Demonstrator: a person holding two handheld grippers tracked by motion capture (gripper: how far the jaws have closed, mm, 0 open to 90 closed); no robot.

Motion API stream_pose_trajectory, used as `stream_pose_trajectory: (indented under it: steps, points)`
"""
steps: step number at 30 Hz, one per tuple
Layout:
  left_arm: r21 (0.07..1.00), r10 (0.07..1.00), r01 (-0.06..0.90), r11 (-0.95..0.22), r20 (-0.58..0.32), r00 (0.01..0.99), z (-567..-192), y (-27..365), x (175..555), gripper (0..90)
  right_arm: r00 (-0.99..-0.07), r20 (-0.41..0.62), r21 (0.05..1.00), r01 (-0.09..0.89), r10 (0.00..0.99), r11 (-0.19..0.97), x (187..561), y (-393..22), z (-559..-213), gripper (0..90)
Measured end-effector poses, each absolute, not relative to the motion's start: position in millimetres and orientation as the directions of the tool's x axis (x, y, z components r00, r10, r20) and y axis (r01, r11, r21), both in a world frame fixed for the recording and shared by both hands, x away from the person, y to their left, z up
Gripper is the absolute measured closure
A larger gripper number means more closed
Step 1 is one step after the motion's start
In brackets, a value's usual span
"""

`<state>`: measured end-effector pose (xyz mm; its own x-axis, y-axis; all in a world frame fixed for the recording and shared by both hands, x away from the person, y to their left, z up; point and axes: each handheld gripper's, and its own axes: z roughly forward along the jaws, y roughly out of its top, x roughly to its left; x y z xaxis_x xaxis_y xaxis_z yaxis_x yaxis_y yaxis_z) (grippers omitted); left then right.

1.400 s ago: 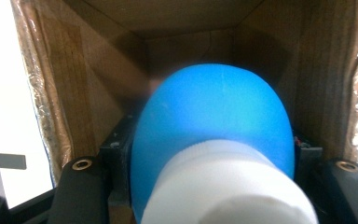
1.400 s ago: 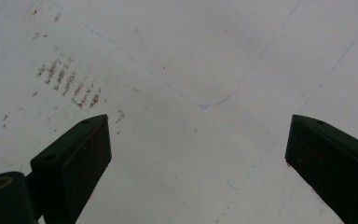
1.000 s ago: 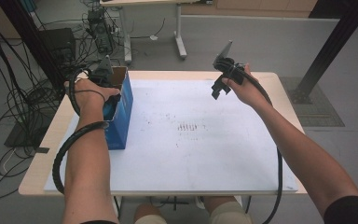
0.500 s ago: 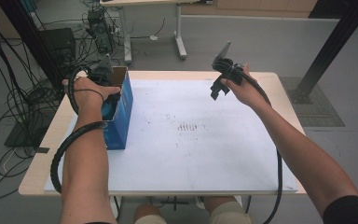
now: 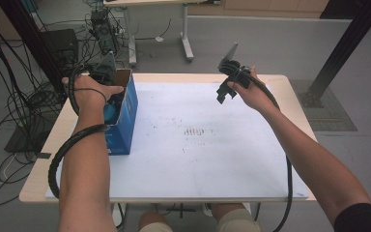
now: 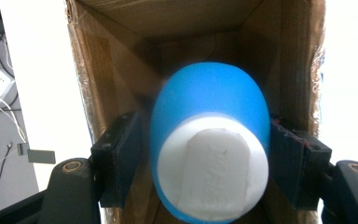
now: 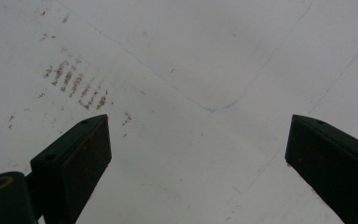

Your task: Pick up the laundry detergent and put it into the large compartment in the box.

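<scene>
A blue carton (image 5: 128, 121) with an open brown cardboard top stands at the table's left edge. My left gripper (image 6: 198, 154) points down into it, and a person's hand covers it in the high view. Between its pads (image 6: 121, 154) sits a rounded blue object with a white end (image 6: 209, 107). The jaws have just been opening; a thin gap shows at the left pad, so the object is not squeezed. My right gripper (image 5: 224, 92) hovers above the table's far right part, open, nothing between its fingers (image 7: 81, 154).
The white tabletop (image 5: 198, 159) carries dark scuff marks (image 5: 193, 131) near its middle and faint blue pen lines (image 7: 205, 107). Cables and equipment (image 5: 24, 96) crowd the floor to the left. A second table's legs (image 5: 186, 34) stand behind.
</scene>
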<state>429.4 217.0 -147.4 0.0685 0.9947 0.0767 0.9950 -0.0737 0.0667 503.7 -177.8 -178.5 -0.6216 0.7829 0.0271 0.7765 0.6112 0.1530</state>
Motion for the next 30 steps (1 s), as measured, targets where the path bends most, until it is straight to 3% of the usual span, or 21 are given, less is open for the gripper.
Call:
stream_pose_trajectory:
  steps: [19, 30]
  points:
    - [0.101, 0.995, 0.991, -0.086, 0.065, 0.080, -117, 214, 420, 30.0, -0.619, 0.032, 0.154, 0.779, 0.785, 0.608, 504, -178, -178, 7.0]
    - [0.132, 0.971, 0.962, -0.238, 0.054, 0.233, -94, 196, 412, 20.4, -0.611, 0.034, 0.151, 0.785, 0.791, 0.600, 506, -179, -179, 7.0]
